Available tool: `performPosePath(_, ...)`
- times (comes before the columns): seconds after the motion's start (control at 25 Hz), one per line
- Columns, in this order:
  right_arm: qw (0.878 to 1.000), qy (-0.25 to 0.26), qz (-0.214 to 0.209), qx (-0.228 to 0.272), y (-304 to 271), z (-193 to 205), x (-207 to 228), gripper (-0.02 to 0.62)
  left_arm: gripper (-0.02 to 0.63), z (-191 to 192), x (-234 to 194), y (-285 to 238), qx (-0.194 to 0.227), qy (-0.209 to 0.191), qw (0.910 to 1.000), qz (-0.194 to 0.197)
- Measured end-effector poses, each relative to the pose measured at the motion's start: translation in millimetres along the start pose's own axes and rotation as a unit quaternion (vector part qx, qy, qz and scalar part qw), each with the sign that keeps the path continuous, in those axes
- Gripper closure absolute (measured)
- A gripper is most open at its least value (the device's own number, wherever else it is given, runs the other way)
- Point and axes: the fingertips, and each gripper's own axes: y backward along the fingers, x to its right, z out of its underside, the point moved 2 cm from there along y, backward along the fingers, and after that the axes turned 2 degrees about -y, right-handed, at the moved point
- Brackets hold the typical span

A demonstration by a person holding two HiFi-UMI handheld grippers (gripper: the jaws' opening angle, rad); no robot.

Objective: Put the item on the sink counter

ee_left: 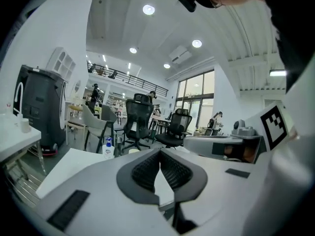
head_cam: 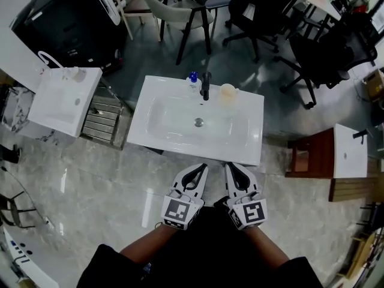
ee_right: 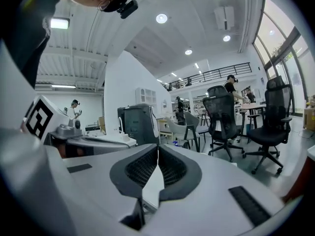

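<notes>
The white sink counter (head_cam: 156, 138) lies ahead in the head view, with a black faucet (head_cam: 206, 86) at its back rim. A small blue-capped bottle (head_cam: 193, 78) stands left of the faucet and a beige cup-like item (head_cam: 227, 92) right of it. My left gripper (head_cam: 201, 165) and right gripper (head_cam: 230, 165) hover side by side just short of the counter's near edge, close to the person's body. Both are shut, tips touching, with nothing between them. The left gripper (ee_left: 160, 154) looks across the counter toward the bottle (ee_left: 108, 149). The right gripper (ee_right: 158, 149) shows its pads pressed together.
A smaller white sink (head_cam: 63, 101) and a metal rack (head_cam: 105, 120) stand to the left. At the right, a white basin (head_cam: 350, 152) rests on a wooden stand. Office chairs (head_cam: 252, 11) and a black machine (head_cam: 66, 23) stand beyond the counter.
</notes>
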Motion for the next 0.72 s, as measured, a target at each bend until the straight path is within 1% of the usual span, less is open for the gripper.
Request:
performPosePath(0.08,1.0,0.01,0.015,-0.002,16,-5,0,0.563,0.591,-4,10,7,-0.004,-0.013,0.9996,-0.026)
performPosePath(0.16,1.0,0.009,0.021,-0.003,37,-5,5,0.563,0.59,-5,26,13,-0.005,-0.01,0.9988,-0.048)
performPosePath(0.32,1.0,0.0,0.026,0.007,89,-3,21,0.563,0.59,-17,74,19,0.017,-0.004,0.9972,-0.072)
performPosePath(0.48,0.999,0.001,0.032,0.012,140,1,28,0.565,0.591,-18,131,29,0.035,-0.007,0.9964,-0.077)
performPosePath(0.6,0.999,0.002,0.031,0.008,183,14,26,0.565,0.589,-8,179,45,0.032,-0.011,0.9971,-0.067)
performPosePath(0.72,0.999,-0.001,0.029,0.012,223,24,21,0.565,0.589,7,218,66,0.021,-0.018,0.9976,-0.064)
